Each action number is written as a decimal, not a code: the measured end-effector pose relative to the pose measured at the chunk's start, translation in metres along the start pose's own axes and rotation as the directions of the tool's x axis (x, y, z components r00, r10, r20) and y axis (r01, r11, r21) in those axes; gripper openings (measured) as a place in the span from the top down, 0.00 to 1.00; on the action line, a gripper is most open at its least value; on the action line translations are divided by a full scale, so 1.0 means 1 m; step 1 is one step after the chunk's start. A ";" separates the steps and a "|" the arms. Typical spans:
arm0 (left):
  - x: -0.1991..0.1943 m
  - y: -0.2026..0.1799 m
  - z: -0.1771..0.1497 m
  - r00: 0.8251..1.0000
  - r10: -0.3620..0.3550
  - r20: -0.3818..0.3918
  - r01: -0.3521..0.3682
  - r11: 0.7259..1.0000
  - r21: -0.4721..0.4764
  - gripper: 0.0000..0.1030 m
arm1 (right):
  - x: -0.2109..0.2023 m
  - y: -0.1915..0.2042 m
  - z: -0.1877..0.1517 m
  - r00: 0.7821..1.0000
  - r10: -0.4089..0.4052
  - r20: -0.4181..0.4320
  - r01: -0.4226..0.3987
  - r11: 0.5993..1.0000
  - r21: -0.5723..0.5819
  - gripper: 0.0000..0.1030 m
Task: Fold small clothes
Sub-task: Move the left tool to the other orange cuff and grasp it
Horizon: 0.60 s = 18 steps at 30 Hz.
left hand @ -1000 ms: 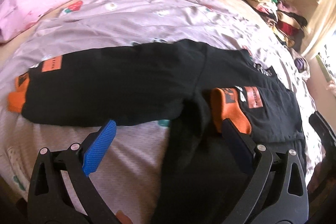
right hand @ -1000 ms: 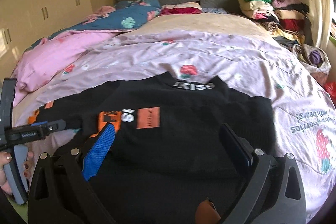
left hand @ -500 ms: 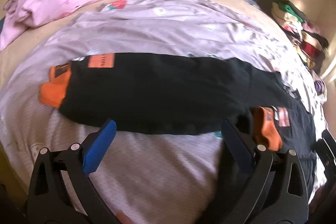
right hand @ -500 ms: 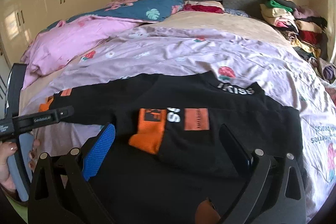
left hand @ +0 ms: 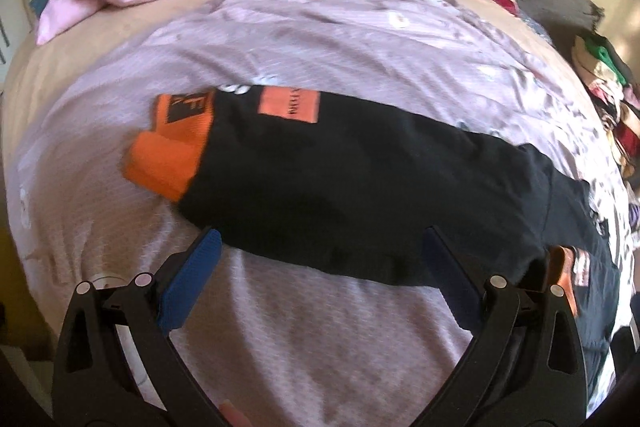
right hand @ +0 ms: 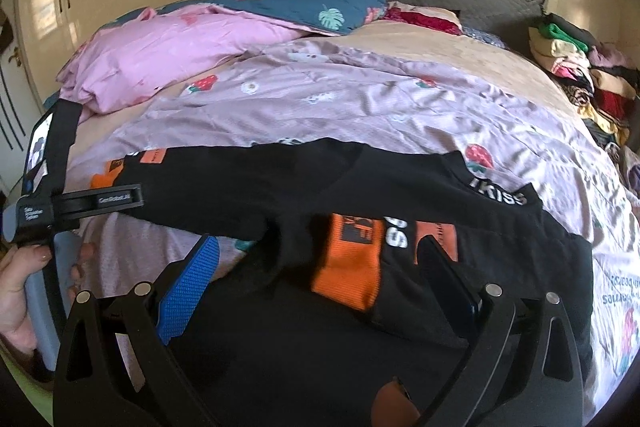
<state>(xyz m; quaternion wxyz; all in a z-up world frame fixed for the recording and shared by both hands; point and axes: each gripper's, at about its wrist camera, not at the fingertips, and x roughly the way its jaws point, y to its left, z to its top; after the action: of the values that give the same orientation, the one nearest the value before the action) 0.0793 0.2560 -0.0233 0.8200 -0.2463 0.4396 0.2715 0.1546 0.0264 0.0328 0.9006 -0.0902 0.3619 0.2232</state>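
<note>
Left gripper [left hand: 320,255] spread, empty | right gripper [right hand: 320,263] spread, empty | black sweatshirt [right hand: 280,187] flat on bed [right hand: 360,99]

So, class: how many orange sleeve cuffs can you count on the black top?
2. One orange cuff lies folded over the black top, near the right gripper. The other cuff ends the outstretched sleeve on the lilac quilt. None seem hidden.

Black gripper [left hand: 320,259], blue pads [left hand: 192,279]
</note>
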 end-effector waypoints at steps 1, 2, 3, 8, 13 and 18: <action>0.002 0.003 0.001 1.000 0.008 -0.004 -0.008 1.000 -0.007 0.09 | 0.001 0.002 0.001 1.000 0.002 0.000 -0.002 1.000 -0.005 0.04; 0.005 0.007 0.002 1.000 0.017 -0.009 -0.018 1.000 -0.014 0.09 | 0.001 0.006 0.001 1.000 0.006 -0.001 -0.006 1.000 -0.012 0.04; 0.007 0.009 0.003 1.000 0.026 -0.012 -0.026 0.999 -0.022 0.09 | 0.003 0.010 0.002 1.000 0.010 -0.003 -0.010 1.000 -0.020 0.04; 0.017 0.025 0.007 0.999 0.044 -0.029 -0.046 0.997 -0.065 0.09 | 0.006 0.022 0.002 1.000 0.023 -0.010 -0.024 0.999 -0.040 0.04; 0.025 0.038 0.011 0.999 0.045 -0.031 -0.048 0.993 -0.108 0.09 | 0.012 0.026 0.001 0.999 0.030 -0.021 -0.031 0.999 -0.042 0.04; 0.030 0.045 0.021 1.000 0.025 -0.005 -0.026 0.990 -0.137 0.09 | 0.018 0.023 -0.004 0.999 0.029 -0.033 -0.030 0.999 -0.030 0.04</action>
<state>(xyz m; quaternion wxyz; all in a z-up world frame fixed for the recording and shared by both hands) 0.0757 0.3093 -0.0457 0.7969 -0.2969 0.4241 0.3113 0.1532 0.0514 0.0174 0.8897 -0.1024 0.3745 0.2403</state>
